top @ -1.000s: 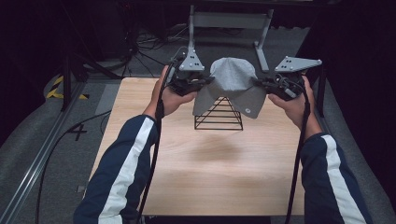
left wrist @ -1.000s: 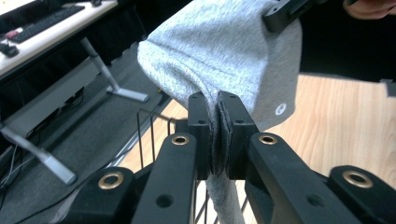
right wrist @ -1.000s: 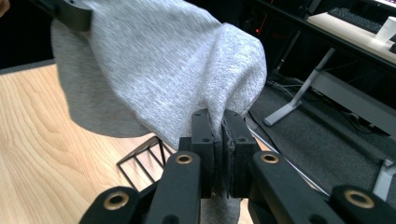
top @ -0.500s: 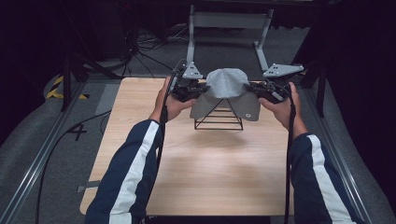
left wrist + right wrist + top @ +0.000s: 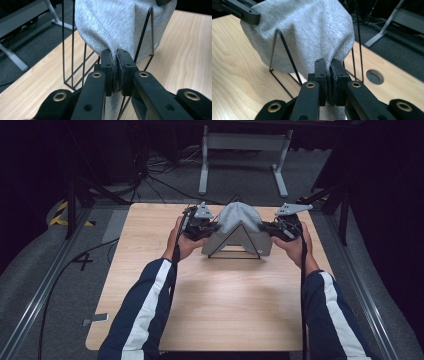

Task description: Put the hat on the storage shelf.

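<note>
A grey cloth [image 5: 239,219] hangs draped over a black wire rack [image 5: 235,251] shaped like a triangle, at the far middle of the wooden table [image 5: 225,310]. My left gripper [image 5: 212,226] is shut on the cloth's left edge and my right gripper [image 5: 266,227] on its right edge. In the left gripper view the cloth [image 5: 110,22] runs down into the closed left gripper [image 5: 116,53], with the rack's wires [image 5: 72,50] behind. The right gripper view has the cloth [image 5: 307,30] pinched in the right gripper [image 5: 327,62], beside the rack [image 5: 287,53].
A round hole [image 5: 375,76] is cut in the tabletop near the right gripper. Behind the table stands a grey metal frame [image 5: 240,145], with cables on the dark floor. Rails run along both sides of the table.
Both hands have come down and slightly toward me, lowering the cloth from above the rack so it now lies over the rack's top. Both grips stayed closed on the cloth.
</note>
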Tool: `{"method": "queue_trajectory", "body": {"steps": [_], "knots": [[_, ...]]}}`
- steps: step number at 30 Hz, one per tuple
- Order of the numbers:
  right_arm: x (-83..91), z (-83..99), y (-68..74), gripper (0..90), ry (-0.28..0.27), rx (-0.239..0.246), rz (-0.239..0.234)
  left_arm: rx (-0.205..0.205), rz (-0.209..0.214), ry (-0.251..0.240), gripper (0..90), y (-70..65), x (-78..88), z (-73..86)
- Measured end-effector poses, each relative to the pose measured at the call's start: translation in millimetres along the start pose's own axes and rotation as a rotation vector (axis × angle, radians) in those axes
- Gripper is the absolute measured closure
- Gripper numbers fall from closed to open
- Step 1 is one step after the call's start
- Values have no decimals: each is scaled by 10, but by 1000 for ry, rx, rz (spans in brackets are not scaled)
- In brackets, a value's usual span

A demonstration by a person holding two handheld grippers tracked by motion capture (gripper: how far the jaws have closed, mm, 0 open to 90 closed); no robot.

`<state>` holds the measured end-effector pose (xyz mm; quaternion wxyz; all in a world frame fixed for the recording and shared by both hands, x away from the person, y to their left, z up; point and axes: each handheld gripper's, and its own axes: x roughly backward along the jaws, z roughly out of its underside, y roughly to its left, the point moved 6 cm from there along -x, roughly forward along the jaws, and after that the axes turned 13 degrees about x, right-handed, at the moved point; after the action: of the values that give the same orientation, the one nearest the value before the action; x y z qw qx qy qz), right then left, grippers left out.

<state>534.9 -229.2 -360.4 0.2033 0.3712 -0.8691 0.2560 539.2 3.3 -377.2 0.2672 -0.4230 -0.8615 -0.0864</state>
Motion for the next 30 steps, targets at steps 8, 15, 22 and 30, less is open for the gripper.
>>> {"method": "queue_trajectory", "body": {"steps": [8,15,22,30], "knots": [[-144,235,65,851,34,-26,-19,-10,-16,38,845,28,-106,157],[-260,362,124,851,61,-37,-25,-4,-25,76,845,31,-222,299],[-326,467,113,850,80,-53,-13,22,-31,91,846,45,-339,430],[-287,475,93,841,69,-68,1,52,-36,43,833,75,-197,421]]}}
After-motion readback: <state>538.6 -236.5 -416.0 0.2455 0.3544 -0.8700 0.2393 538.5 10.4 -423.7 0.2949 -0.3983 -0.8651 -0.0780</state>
